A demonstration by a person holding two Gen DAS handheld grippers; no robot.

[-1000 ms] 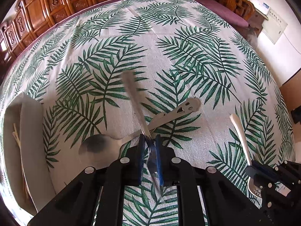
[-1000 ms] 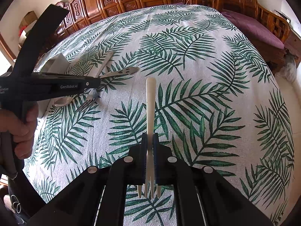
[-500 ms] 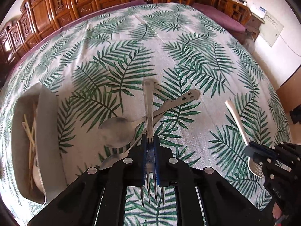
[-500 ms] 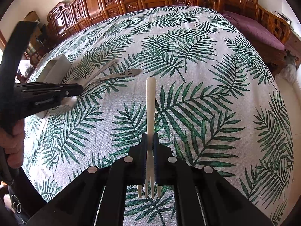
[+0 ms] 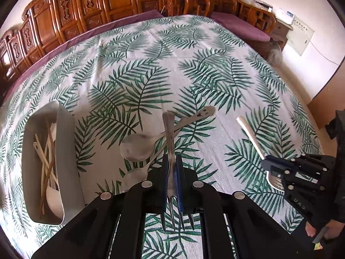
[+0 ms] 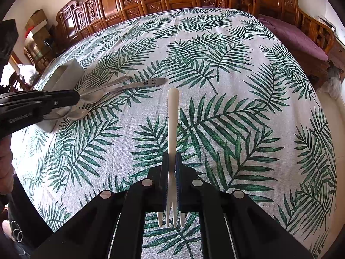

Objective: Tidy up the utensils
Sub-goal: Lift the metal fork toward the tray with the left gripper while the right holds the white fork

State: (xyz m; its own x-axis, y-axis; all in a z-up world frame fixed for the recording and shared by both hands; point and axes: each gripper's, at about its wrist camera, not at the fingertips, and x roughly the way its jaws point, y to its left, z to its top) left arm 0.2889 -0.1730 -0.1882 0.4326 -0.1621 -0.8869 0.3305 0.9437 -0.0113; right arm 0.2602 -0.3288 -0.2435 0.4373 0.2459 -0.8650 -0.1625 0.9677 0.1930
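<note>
The left gripper, jaws clamped on a metal fork, has lifted it off the spoons toward the metal tray, while the right gripper holds a white plastic fork still above the table, so both forks seem tray-bound.

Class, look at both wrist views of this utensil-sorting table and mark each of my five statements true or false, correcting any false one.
1. The left gripper is clamped on a shiny metal fork. True.
2. The right gripper holds a metal spoon. False: it grips a white plastic fork.
3. Two metal spoons lie on the palm-leaf tablecloth. True.
4. The grey rectangular tray is empty. False: it holds chopsticks and a white spoon.
5. Both forks are gripped with the tines towards the camera. True.
</note>
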